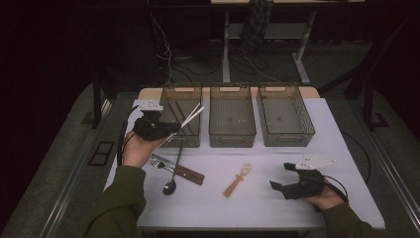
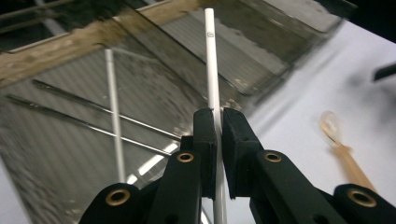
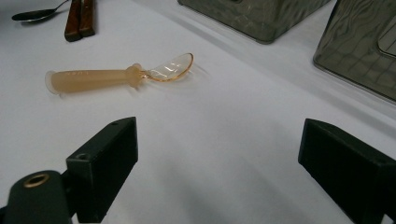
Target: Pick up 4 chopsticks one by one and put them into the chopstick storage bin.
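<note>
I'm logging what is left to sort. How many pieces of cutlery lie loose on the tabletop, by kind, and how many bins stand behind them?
Metal spoon: 1
Orange plastic spoon: 1
Wooden-handled cutlery: 2
Bins: 3
Total: 7

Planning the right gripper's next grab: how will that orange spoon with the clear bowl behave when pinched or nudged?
The orange spoon looks like light plastic, so a nudge would probably slide it across the smooth white table. Its thick rounded handle may roll or slip between the pads unless pinched squarely. The thin clear bowl looks like the weaker end; gripping the handle seems safer. The right gripper is open, aimed short of it.
</note>
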Demonstrator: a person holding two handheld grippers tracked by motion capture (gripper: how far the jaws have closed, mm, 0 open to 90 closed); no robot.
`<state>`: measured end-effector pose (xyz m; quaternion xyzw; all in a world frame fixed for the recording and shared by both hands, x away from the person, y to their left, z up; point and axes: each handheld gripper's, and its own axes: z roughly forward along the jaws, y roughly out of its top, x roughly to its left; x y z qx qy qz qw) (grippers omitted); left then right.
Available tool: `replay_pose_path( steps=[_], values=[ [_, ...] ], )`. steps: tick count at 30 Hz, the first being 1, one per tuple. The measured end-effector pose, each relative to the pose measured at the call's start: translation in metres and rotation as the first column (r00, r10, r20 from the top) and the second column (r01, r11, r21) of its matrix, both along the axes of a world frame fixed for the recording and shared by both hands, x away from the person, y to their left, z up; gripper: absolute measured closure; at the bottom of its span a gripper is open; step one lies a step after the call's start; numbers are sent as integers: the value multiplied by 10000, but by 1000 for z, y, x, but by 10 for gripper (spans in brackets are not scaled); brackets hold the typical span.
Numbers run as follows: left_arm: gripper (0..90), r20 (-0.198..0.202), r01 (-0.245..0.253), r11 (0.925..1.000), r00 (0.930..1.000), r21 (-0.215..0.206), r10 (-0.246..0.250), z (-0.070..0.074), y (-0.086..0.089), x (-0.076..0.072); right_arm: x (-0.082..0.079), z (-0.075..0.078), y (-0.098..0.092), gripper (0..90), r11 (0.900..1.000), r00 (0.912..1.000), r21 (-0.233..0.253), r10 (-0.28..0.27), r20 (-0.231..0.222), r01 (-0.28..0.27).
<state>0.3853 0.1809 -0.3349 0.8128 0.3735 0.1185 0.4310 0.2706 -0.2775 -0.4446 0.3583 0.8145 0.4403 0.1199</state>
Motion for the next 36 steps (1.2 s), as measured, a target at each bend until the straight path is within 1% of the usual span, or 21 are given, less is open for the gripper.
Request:
replay_pose_path(
  steps=[3,6,7,9,10,12,15,18,20,22,23,26,29,32,34,35,36],
  values=[
    [836,35,-291,9992,9996,-262,292,3,3,10,0,0,0,113,10000,10000,21,15,4,-15],
    [836,131,-516,9981,9986,-331,521,6,4,20,0,1,0,113,10000,10000,77,3,9,-3],
    [836,152,-578,9978,9982,-314,583,7,4,24,0,1,0,113,10000,10000,82,-1,3,1],
    [836,322,-714,9974,9969,-103,717,9,5,30,0,1,0,113,10000,10000,85,10,-2,-10],
    [836,328,-787,9969,9963,-71,788,9,5,34,-1,1,0,113,10000,10000,93,22,3,-22],
    [836,332,-880,9958,9955,-237,888,9,6,40,-1,1,0,113,9999,10000,125,44,10,-44],
    [836,417,-1020,9944,9938,-264,1031,10,5,50,-1,1,0,113,9999,10000,125,66,48,-66],
    [836,400,-1066,9937,9934,-333,1079,9,3,61,-2,2,0,113,9999,10000,156,74,57,-75],
    [835,440,-995,9945,9939,-330,1009,9,0,68,-2,2,0,113,9998,10000,167,82,53,-83],
    [835,453,-1001,9947,9938,-225,1011,8,-4,76,-2,2,0,113,9998,9999,165,104,46,-105],
    [835,477,-1003,9948,9938,-152,1009,8,-6,79,-2,2,0,113,9998,9999,167,111,45,-112],
    [835,497,-1054,9944,9931,-116,1058,4,-11,89,-1,1,0,113,9998,9999,171,127,37,-127],
    [835,520,-1209,9927,9913,-10,1208,-4,-14,98,-2,1,-1,113,9997,9999,188,122,32,-123],
    [835,409,-1493,9887,9879,-104,1496,-15,-14,106,-3,2,-2,113,9997,10000,242,58,-3,-58],
    [835,253,-1557,9875,9874,-237,1563,-21,-13,110,-3,1,-3,113,9997,10000,248,21,22,-21],
    [834,234,-1606,9867,9866,-268,1612,-23,-14,111,-3,1,-3,113,9997,10000,246,1,17,-1],
    [835,261,-1632,9864,9862,-215,1637,-24,-15,113,-3,1,-3,113,9997,10000,257,-7,7,7]
  ],
)
